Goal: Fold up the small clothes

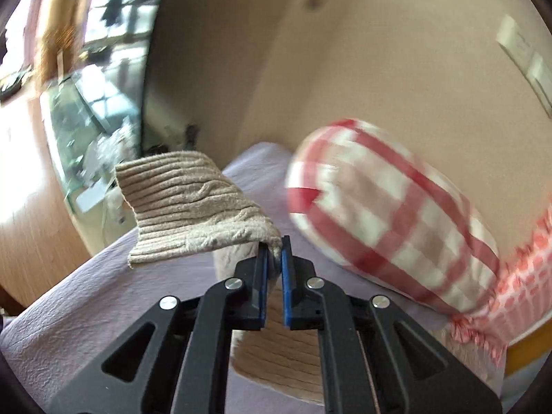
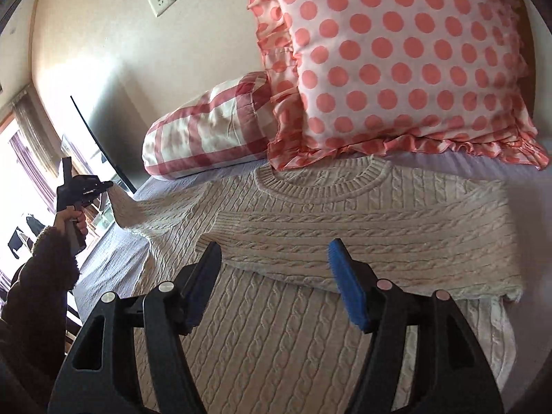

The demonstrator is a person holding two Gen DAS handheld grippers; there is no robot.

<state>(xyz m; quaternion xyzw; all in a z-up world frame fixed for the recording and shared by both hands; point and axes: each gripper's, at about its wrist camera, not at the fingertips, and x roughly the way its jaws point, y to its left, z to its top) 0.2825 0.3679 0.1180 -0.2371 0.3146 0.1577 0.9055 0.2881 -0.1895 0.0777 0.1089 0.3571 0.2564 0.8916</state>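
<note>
Sweater (image 2: 310, 227) lies on bed (image 2: 114, 262), thick, soft and floppy, left gripper (image 1: 274, 252) pinching its sleeve cuff at 9 o'clock, right gripper (image 2: 276, 269) spread above; better grip ribbed edges.

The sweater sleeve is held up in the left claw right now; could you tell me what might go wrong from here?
1. The left claw pinches only a small bit of the sleeve near its cuff, so the knit may slip out.
2. The right claw is open above the sweater, holding nothing, so pulling the sleeve could drag the body and undo the fold.
3. The checked bolster lies close and could snag the sleeve.
</note>
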